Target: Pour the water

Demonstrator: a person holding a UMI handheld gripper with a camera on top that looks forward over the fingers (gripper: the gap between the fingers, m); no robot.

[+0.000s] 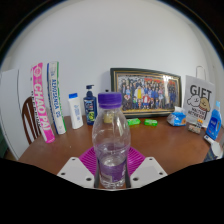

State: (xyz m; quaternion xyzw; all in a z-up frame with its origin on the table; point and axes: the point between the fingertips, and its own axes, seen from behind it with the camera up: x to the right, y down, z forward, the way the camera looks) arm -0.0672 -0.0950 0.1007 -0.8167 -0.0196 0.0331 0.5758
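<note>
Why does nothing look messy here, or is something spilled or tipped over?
Nothing stands out. The water bottle stands upright between the gripper fingers with its purple cap on, and the wooden table shows no spill. Things along the wall stand upright.

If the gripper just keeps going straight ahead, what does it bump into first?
The water bottle. It stands between the gripper fingers already, on the table, so it would probably hit the gripper's base long before the framed photo behind.
</note>
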